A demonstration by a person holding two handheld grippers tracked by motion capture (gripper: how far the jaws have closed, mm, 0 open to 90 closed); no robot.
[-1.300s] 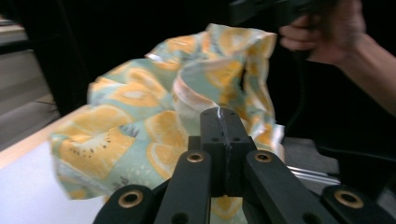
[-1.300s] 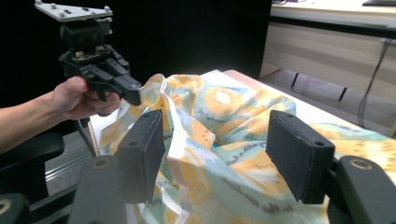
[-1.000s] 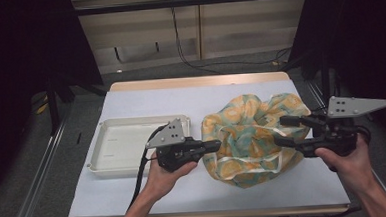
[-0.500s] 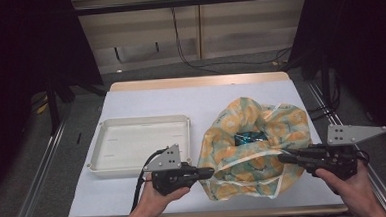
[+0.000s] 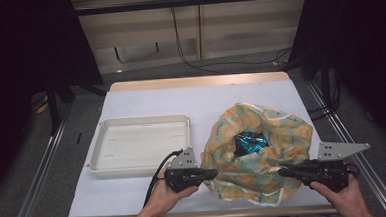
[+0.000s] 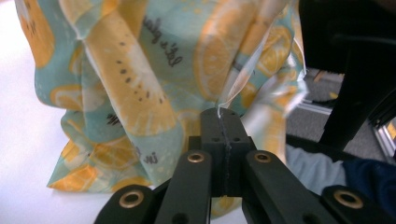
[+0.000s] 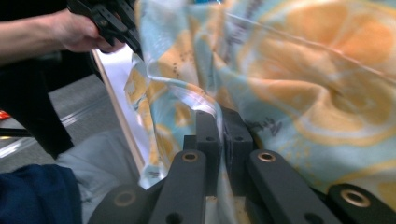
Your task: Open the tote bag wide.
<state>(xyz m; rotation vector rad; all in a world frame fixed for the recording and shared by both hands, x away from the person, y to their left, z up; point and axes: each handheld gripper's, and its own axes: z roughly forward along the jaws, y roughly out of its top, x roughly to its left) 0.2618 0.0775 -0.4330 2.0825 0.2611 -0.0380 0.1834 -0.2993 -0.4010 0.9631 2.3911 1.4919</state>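
Left tongs (image 5: 213, 174): in my left hand (image 5: 168, 199), jaws pressed fully together on a thin fold of the bag's (image 5: 256, 153) edge. In the left gripper view (image 6: 223, 122) the film rises straight out of the seam between the two pads, with no gap between them.

Right tongs (image 5: 283, 173): in my right hand (image 5: 347, 199), jaws closed on the opposite edge of the bag. In the right gripper view (image 7: 221, 122) a crease of clear film runs down between the pads; a narrow slit shows there, taken up by the film.

Bag: soft plastic film, pale teal, printed with orange slices and dark script. It sits on the right half of the table (image 5: 145, 103), near the front edge, held at its left and right sides by the two tongs. Mouth faces up and stands wide.

Bag contents: a shiny blue-green crinkled item (image 5: 248, 143) lies low in the opening; I cannot tell what it is.

Tray (image 5: 181, 120): white, shallow, rectangular, flat on the table to the left of the bag, just beyond the left tongs, not touching the bag.

Table cover: white sheet, wooden rim at the far edge.
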